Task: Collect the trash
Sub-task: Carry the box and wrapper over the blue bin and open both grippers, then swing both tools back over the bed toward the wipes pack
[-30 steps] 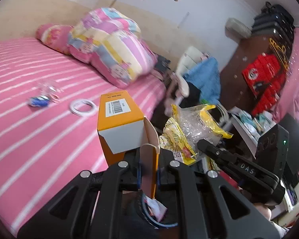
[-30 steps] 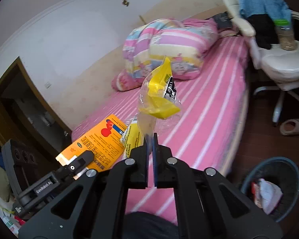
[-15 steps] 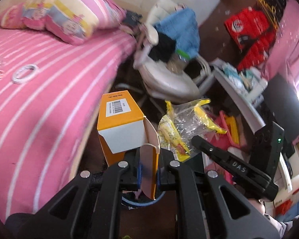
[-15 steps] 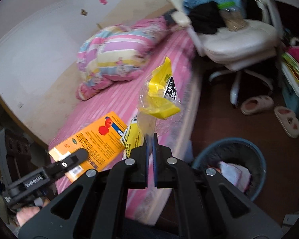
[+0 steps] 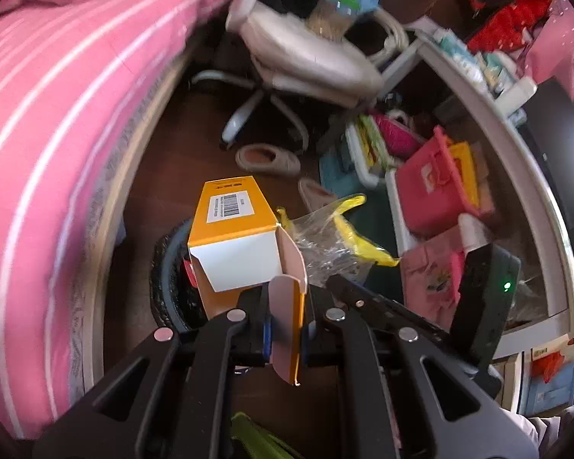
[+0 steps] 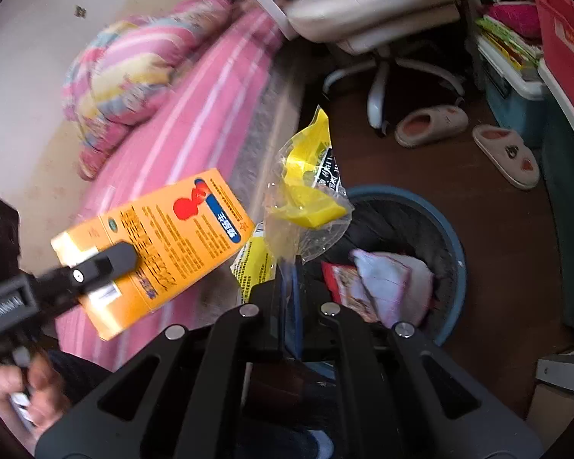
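Observation:
My left gripper (image 5: 285, 334) is shut on the open flap of an orange carton (image 5: 235, 244), held above a round waste bin (image 5: 168, 275) on the dark floor. The carton (image 6: 160, 244) also shows at the left of the right wrist view. My right gripper (image 6: 289, 290) is shut on a clear and yellow plastic wrapper (image 6: 310, 199), held over the blue-rimmed bin (image 6: 451, 244), which holds a red packet and crumpled paper (image 6: 382, 283). The wrapper (image 5: 336, 241) shows just right of the carton in the left wrist view.
The pink striped bed (image 5: 53, 114) runs along the left of the bin. A white swivel chair (image 5: 302, 61) and two slippers (image 6: 505, 153) stand beyond it. Shelves with pink and red boxes (image 5: 436, 191) fill the right side.
Both grippers have swung away from the bed and tilted down toward the floor, carrying the carton and wrapper over the waste bin. Both grips are unchanged.

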Motion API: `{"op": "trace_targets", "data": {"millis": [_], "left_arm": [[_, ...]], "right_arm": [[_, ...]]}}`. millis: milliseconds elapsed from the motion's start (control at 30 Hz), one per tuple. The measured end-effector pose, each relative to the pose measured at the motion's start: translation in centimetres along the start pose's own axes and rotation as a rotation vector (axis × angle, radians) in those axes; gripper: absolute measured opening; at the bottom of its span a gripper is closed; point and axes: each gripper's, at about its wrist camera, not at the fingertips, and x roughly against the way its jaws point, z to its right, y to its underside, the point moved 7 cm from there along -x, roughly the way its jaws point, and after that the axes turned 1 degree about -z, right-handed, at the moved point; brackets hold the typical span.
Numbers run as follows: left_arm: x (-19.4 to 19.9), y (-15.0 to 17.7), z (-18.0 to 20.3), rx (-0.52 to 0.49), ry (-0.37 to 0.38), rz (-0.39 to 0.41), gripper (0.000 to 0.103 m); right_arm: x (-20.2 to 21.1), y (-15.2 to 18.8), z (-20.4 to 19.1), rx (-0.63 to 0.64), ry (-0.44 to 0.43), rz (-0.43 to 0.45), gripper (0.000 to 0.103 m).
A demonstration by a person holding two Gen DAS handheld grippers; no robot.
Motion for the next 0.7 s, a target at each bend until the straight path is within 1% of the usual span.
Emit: {"op": "trace_targets", "data": {"millis": [200,233,267,300,333,367,400,433,500,600,700], "left_arm": [[-4.9,-0.9,0.5,-0.018,0.012,-0.106,0.01],[-5.5,-0.9,0.4,-0.017,0.013,-0.126,0.01],[-6.2,-0.8,0.4,-0.012,0.008,-0.151,0.014],[-6.8,-0.7,0.4,-0.007,-0.01,-0.17,0.024],[-7.2,-0.7,0.2,-0.001,-0.037,-0.184,0.036],[-7.2,-0.8,0.0,0.005,-0.049,-0.181,0.06],[-7.0,-1.1,0.0,0.014,-0.049,-0.159,0.066],[-6.7,-1.4,0.0,0.023,-0.039,-0.138,0.066],[-6.2,-1.6,-0.3,0.052,-0.018,-0.123,0.068],[-5.3,-1.7,-0.8,0.093,-0.021,-0.094,0.068],[-3.1,-2.1,-1.3,0.119,-0.023,-0.02,0.07]], "right_arm": [[-3.0,1.0,2.8,-0.023,0.072,-0.062,0.004],[-3.3,1.1,3.1,-0.023,0.08,-0.068,0.006],[-3.6,1.2,3.4,-0.022,0.092,-0.08,0.007],[-3.8,1.2,4.0,-0.026,0.114,-0.088,0.01],[-3.9,1.3,4.3,-0.033,0.13,-0.091,0.032],[-3.7,1.2,5.0,-0.051,0.16,-0.083,0.047],[-3.5,1.2,5.1,-0.058,0.17,-0.069,0.062],[-3.2,1.1,5.3,-0.063,0.179,-0.053,0.067],[-2.6,0.9,5.5,-0.067,0.188,-0.038,0.073],[-1.9,0.5,5.1,-0.068,0.173,-0.023,0.075],[-0.8,0.0,3.6,-0.056,0.142,0.007,0.077]]}}
